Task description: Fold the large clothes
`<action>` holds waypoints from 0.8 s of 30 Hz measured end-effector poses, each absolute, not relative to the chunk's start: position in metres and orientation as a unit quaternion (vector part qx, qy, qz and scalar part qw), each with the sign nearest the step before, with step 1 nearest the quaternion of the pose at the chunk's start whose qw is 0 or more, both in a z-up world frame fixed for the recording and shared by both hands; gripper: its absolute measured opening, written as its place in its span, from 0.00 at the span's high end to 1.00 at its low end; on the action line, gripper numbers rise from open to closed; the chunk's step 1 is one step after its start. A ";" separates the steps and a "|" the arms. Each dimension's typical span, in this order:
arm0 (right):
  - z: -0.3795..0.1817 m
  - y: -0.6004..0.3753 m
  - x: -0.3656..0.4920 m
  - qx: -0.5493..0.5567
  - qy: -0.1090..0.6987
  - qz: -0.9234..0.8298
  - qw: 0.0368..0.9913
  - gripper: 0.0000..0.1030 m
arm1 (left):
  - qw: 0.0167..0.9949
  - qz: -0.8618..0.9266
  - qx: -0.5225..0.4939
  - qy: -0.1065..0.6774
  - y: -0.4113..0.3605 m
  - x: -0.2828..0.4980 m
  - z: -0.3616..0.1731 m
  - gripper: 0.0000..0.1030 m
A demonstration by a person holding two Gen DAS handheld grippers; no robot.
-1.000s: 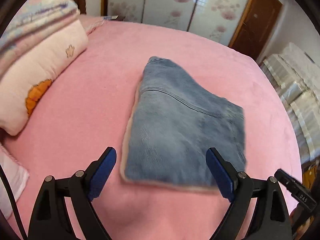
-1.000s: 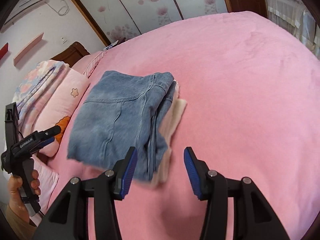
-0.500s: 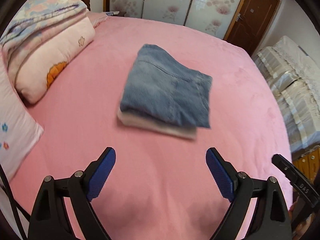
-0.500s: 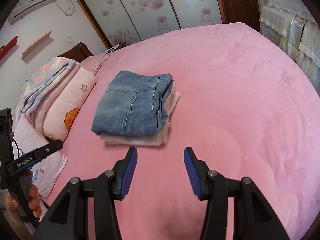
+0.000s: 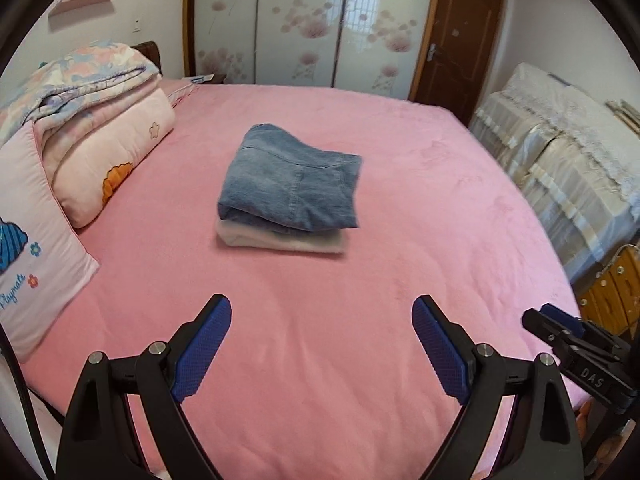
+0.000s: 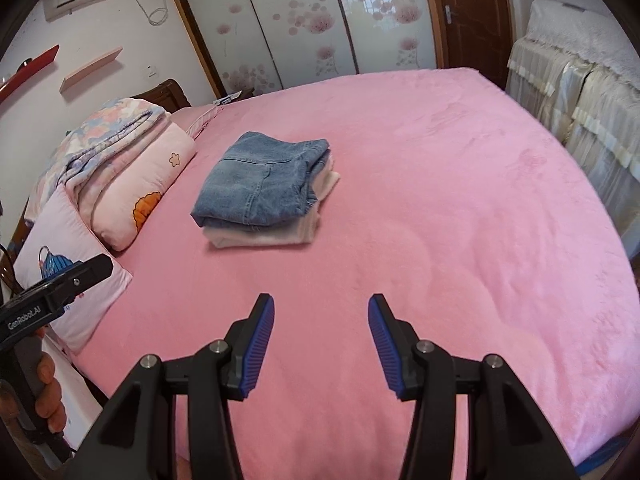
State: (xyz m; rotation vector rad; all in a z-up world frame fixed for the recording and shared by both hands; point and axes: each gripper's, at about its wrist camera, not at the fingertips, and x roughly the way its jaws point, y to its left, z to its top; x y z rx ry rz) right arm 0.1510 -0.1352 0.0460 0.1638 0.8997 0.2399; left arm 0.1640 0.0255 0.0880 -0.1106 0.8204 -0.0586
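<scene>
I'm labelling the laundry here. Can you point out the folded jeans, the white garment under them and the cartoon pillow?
jeans (image 5: 292,184): left wrist view, middle of the top denim layer.
white garment (image 6: 260,236): right wrist view, near folded edge under the jeans.
cartoon pillow (image 5: 36,264): left wrist view, printed front face.

- Jeans (image 5: 289,184): blue denim, faded; folded into a compact, roughly square bundle of several layers. A seam and stitching are seen across the top face; stacked folded edges are shown at the right side in the right wrist view. Laid flat on top of the cream garment.
- Cream garment (image 5: 280,240): pale, soft, folded flat; placed under the jeans, its edges exposed at the near and right sides. Laid near the middle of the pink bed (image 5: 400,264).
</scene>
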 end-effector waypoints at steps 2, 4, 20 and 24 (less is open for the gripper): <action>0.047 -0.144 0.133 0.078 0.425 0.113 0.895 0.52 | 0.918 -0.029 -0.059 0.390 0.016 0.143 0.086 0.11; 0.047 -0.151 0.115 0.078 0.419 0.107 0.898 0.52 | 0.919 -0.032 -0.061 0.388 0.008 0.127 0.082 0.11; 0.030 -0.176 0.021 0.087 0.391 0.094 0.911 0.43 | 0.918 -0.023 -0.057 0.392 -0.037 0.037 0.039 0.11; 0.023 -0.171 0.003 0.066 0.390 0.089 0.914 0.43 | 0.914 -0.026 -0.045 0.403 -0.047 0.023 0.030 0.11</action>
